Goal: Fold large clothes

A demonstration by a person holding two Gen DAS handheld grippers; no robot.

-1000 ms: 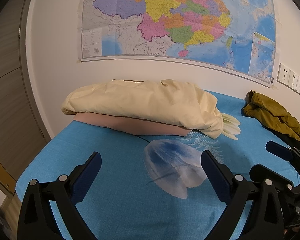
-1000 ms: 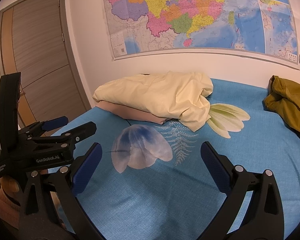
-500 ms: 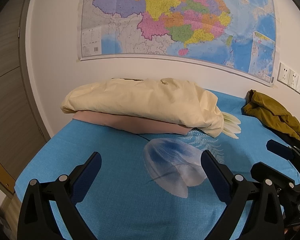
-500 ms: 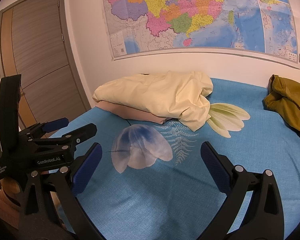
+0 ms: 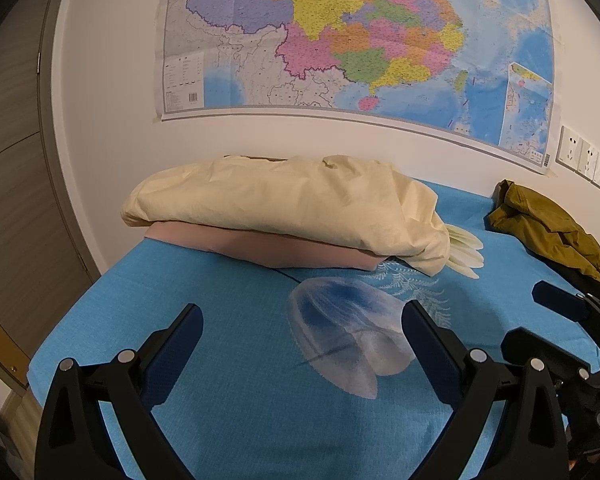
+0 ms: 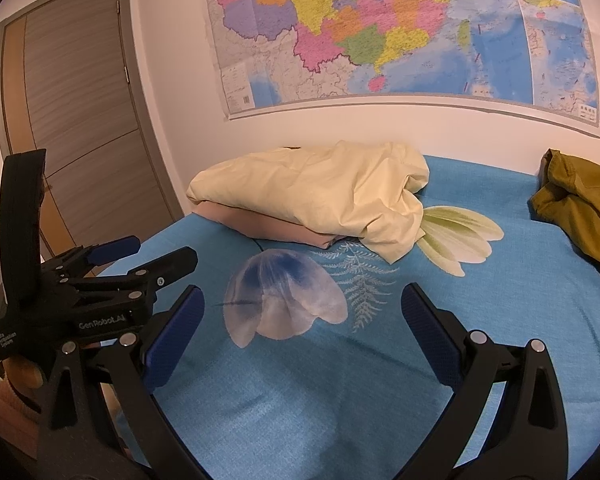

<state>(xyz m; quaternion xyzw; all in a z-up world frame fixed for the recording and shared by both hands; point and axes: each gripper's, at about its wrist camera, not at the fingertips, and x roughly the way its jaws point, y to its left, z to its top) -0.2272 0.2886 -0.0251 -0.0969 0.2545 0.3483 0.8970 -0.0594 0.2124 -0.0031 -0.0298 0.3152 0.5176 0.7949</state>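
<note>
Your left gripper (image 5: 300, 320) and right gripper (image 6: 300, 300) hover with fingers spread wide and empty, ready to fetch the crumpled olive-green jacket (image 6: 580, 204).

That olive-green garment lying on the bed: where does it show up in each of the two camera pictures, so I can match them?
Left wrist view: the olive-green garment lies crumpled at the right edge, below the wall sockets.
Right wrist view: the same garment sits at the far right edge, partly cut off.
Shared landmark: the cream bundle under the wall map.
</note>
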